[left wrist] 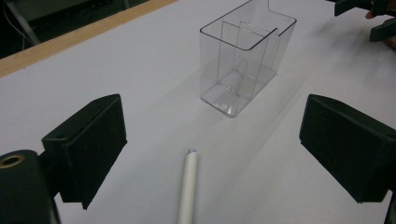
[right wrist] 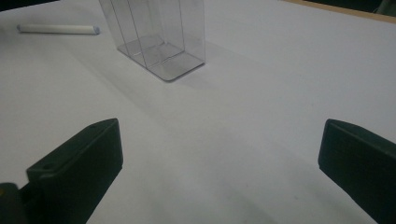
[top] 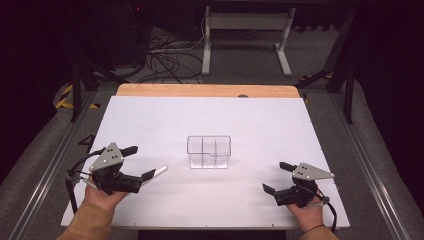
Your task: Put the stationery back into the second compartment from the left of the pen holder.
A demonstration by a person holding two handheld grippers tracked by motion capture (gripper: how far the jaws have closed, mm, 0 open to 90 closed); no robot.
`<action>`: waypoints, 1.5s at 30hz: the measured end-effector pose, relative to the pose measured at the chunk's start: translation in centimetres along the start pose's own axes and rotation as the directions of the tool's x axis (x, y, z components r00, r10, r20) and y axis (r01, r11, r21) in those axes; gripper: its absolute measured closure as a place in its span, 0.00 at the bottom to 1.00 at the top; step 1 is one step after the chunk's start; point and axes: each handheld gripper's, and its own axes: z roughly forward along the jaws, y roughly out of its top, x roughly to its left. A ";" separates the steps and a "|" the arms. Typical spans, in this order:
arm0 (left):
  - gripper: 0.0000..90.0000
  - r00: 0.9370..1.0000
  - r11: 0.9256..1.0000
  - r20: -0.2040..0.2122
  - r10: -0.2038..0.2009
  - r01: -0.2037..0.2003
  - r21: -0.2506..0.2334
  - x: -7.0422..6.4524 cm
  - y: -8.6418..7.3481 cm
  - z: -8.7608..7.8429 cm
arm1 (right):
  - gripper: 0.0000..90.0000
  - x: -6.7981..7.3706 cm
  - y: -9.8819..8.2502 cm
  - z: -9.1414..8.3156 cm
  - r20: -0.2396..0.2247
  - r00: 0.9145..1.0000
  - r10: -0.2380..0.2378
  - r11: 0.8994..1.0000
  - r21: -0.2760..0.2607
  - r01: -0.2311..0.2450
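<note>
A clear plastic box [top: 209, 151] with inner dividers stands upright in the middle of the white table top [top: 250, 120]. A white pen [top: 159, 171] lies flat to its left. My left gripper [top: 141, 162] is open just behind the pen, jaws on either side of the pen's near end and not touching it. In the left gripper view the pen [left wrist: 187, 186] lies between the wide jaws of that gripper [left wrist: 212, 116], pointing toward the box [left wrist: 245, 60]. My right gripper [top: 275, 177] is open and holds nothing at the front right. Its own view, past that gripper [right wrist: 222, 135], has the box [right wrist: 156, 35] and the pen [right wrist: 58, 29] farther off.
A wooden strip [top: 207, 90] runs along the table's far edge. Behind it are a white frame stand [top: 245, 35] and loose cables [top: 170, 60] on the floor. Dark metal rails flank the table. The other hand's gripper [left wrist: 369, 18] sits in the top right corner of the left gripper view.
</note>
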 end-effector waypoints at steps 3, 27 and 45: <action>0.11 1.000 0.999 0.008 0.000 0.000 0.036 0.3 0.2 0.3 | 0.00 0.0 0.0 0.0 -0.001 1.000 0.000 1.000 -0.001 0.000; 0.29 0.995 0.949 0.039 -0.091 0.074 0.307 2.1 0.8 4.0 | 0.01 0.0 0.0 0.1 -0.013 1.000 0.001 1.000 0.006 -0.001; 0.47 0.993 0.871 0.018 -0.118 0.095 0.482 2.8 0.5 5.9 | 0.02 0.1 0.0 0.1 -0.016 1.000 -0.001 1.000 0.010 0.001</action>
